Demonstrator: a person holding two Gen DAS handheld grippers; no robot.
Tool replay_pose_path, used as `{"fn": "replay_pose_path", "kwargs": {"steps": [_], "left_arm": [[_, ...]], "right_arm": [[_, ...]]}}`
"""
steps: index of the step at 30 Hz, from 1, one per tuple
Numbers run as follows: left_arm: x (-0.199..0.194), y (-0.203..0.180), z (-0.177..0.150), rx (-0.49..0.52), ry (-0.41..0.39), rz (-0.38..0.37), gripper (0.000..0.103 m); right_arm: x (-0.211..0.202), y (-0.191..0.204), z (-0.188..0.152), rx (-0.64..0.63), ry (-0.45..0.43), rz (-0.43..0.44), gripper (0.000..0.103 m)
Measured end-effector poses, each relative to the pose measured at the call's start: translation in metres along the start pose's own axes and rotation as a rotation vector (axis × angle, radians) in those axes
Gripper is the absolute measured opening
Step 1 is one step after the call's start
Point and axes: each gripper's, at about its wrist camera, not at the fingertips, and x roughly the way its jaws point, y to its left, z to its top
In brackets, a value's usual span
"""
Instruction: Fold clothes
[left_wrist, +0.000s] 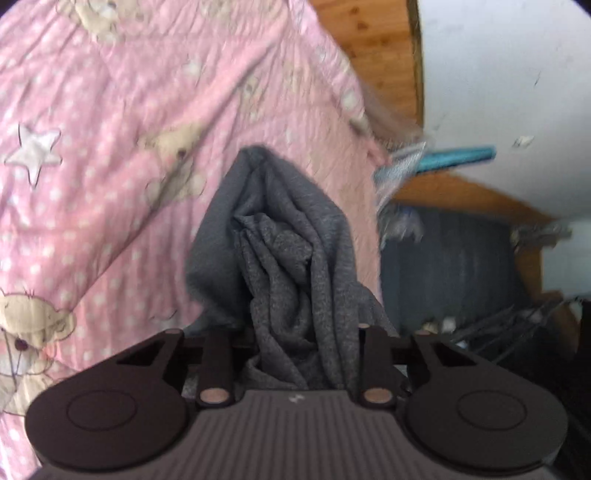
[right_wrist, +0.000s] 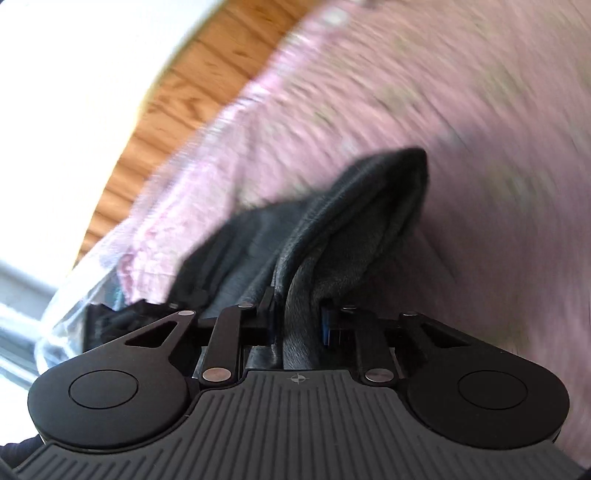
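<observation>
Left tongs (left_wrist: 291, 354): nearest the left wrist camera, jaws closed in on a bunched fold of the grey garment (left_wrist: 280, 236), which fills the gap between them and rises in a crumpled peak ahead of the fingers. Right tongs (right_wrist: 295, 314): clamped on a dark fold of the same garment, cloth pinched between the two pads and trailing forward to a pointed corner. The garment hangs lifted between both grips, above the pink quilt (left_wrist: 110, 147) printed with teddy bears, white dots and stars, which covers the bed. The right wrist view is heavily blurred; quilt pattern unreadable there. Wooden floor (left_wrist: 380, 44) and white wall (left_wrist: 498, 74) lie beyond the quilt's edge. A teal object (left_wrist: 454, 158) near the wall; identity cannot be told.
</observation>
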Motion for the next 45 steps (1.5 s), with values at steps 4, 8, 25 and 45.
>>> {"fn": "replay_pose_path", "kwargs": {"steps": [4,8,25,45], "left_arm": [[-0.021,-0.046,0.018,0.026,-0.181,-0.088,0.031],[-0.030,-0.098,0.058,0.130,-0.330,-0.082,0.032],[0.033,-0.077,0.101,0.139,-0.443,0.323,0.060],[0.071,-0.078,0.065,0.098,-0.314,0.584,0.088]], "right_arm": [[0.002,0.042,0.062,-0.174,-0.024,0.080,0.019],[0.029,0.069,0.134,-0.311,-0.044,0.156,0.019],[0.151,0.026,0.188,-0.547,-0.064,-0.053,0.029],[0.182,-0.009,0.187,-0.464,0.189,-0.151,0.061]]}}
